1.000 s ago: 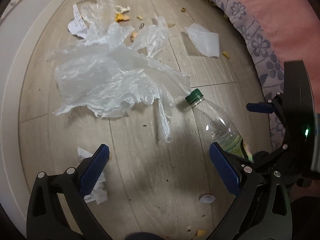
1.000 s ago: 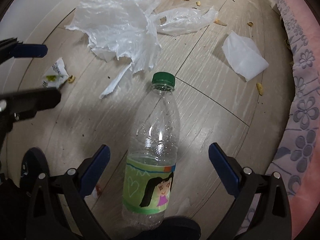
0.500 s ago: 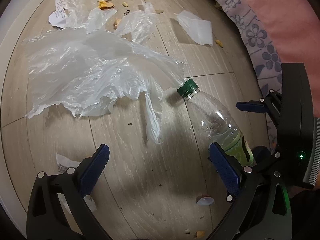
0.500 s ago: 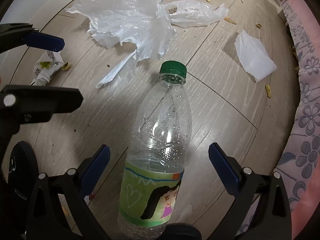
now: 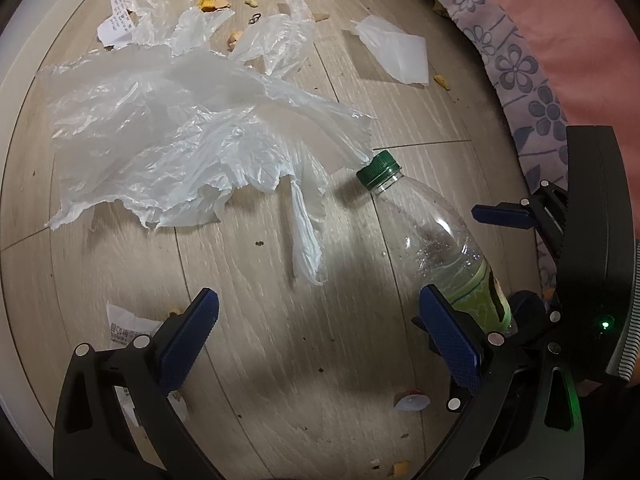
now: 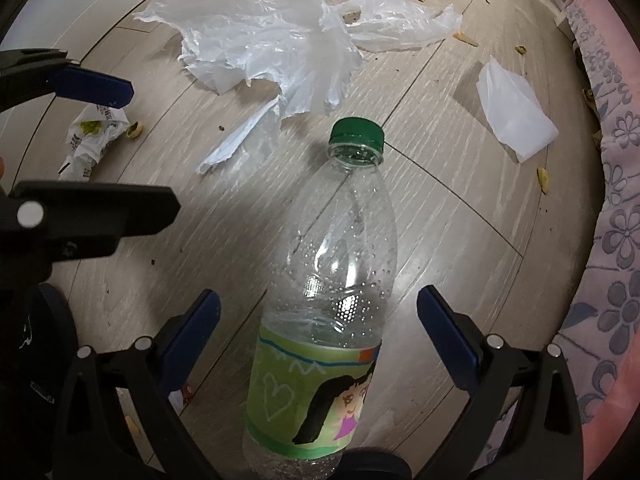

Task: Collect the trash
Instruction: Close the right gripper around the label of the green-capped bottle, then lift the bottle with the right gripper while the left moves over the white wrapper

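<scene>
While straddling the bottle [image 6: 320, 300] w/ the right gripper [image 6: 318, 332], jaws wide apart, one pad either side of the label, neither touching yet. Bottle lying on the floor [image 6: 460, 240], green cap [image 6: 356, 132] pointing away, label end nearest the cam. Looks empty, cap on, clear plastic. Prob the grab step of the pickup, not yet closed.

Left gripper [image 5: 320, 340] also spread open, holding nothing, hanging just left of the bottle over bare floor. Big plastic bag [image 5: 180, 140] past the cap, its edge right by the cap but can't tell if touching. Tissue [image 6: 516, 120] beyond the bottle to the right, wrapper [image 6: 92, 140] off to its left.

Next, imo: squeeze shut on the label section, gently, since thin plastic will prob dent or squirt out sideways. Then lift w/o dragging the bag along.
</scene>
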